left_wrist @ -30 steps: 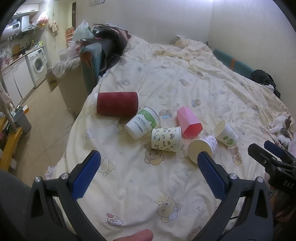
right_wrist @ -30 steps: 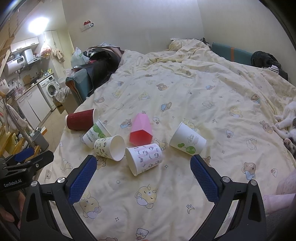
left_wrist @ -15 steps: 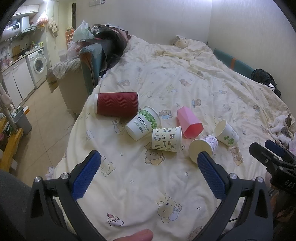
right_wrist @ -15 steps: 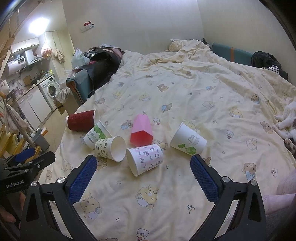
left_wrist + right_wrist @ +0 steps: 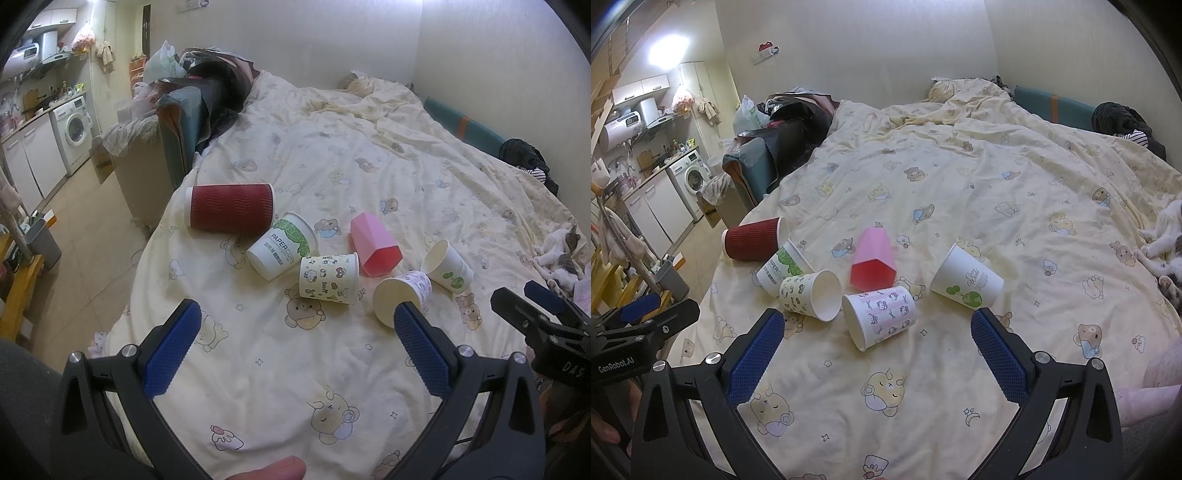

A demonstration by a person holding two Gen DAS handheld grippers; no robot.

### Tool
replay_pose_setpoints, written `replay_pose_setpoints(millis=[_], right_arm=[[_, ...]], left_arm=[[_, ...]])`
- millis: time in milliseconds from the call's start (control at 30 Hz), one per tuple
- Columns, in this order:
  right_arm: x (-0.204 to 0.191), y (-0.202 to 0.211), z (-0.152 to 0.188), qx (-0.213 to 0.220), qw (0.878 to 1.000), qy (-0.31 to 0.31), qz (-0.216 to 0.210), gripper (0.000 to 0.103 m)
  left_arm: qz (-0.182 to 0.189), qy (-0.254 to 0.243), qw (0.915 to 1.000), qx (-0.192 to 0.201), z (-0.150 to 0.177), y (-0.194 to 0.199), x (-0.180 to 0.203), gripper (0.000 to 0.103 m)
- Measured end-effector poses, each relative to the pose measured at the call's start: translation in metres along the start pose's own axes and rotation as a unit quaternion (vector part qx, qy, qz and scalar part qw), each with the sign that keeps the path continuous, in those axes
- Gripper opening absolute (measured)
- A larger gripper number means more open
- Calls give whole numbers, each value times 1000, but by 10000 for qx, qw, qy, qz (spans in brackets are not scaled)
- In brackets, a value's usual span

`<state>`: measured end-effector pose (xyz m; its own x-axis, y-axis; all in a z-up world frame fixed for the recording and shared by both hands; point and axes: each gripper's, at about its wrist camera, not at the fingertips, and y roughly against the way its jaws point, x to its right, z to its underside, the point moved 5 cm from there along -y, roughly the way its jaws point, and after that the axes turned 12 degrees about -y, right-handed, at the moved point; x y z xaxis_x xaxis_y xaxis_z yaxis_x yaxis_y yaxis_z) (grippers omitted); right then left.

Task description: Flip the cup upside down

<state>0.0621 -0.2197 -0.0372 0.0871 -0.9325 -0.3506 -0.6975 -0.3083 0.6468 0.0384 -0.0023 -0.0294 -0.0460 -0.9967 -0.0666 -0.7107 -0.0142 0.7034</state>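
Observation:
Several cups lie on their sides on the bed. A red ribbed cup (image 5: 231, 208) (image 5: 753, 240) is at the left, then a green-leaf paper cup (image 5: 282, 245) (image 5: 783, 267), a cartoon-print cup (image 5: 328, 278) (image 5: 810, 295), a pink faceted cup (image 5: 375, 245) (image 5: 873, 258), a pink-print cup (image 5: 402, 297) (image 5: 881, 317) and a white cup with a green sprout (image 5: 448, 267) (image 5: 966, 280). My left gripper (image 5: 295, 343) is open and empty, short of the cups. My right gripper (image 5: 877, 347) is open and empty, just before the pink-print cup.
The cream bear-print duvet (image 5: 960, 192) covers the bed. A cat (image 5: 1167, 243) lies at the right edge. A sofa with piled clothes (image 5: 192, 110) stands left of the bed, beyond it a washing machine (image 5: 75, 129). The bed's left edge drops to the floor (image 5: 92, 236).
Both grippers have barely moved. The cups lie as before.

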Motion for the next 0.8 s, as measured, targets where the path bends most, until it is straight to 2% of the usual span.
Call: replay_pose_setpoints(millis=[333,533,700,800], right_arm=[[-1,0,0,-27,10000,-21,-24,103],[0,-2,-5,-129,9996,-189,-156,103],[12,-13,-28,-507,9978,-346,-247,103],[17,-30,-45,-889,9958,-96,-210,103]], left_arm=[[40,41,10000,-76,-1,-5,5,103],[77,-97,9998,-152,-19,-7,12,103],[154,-83,9988,-452,-37,-25,9,103],[83,-194,9977,-644,-44,-39,7,103]])
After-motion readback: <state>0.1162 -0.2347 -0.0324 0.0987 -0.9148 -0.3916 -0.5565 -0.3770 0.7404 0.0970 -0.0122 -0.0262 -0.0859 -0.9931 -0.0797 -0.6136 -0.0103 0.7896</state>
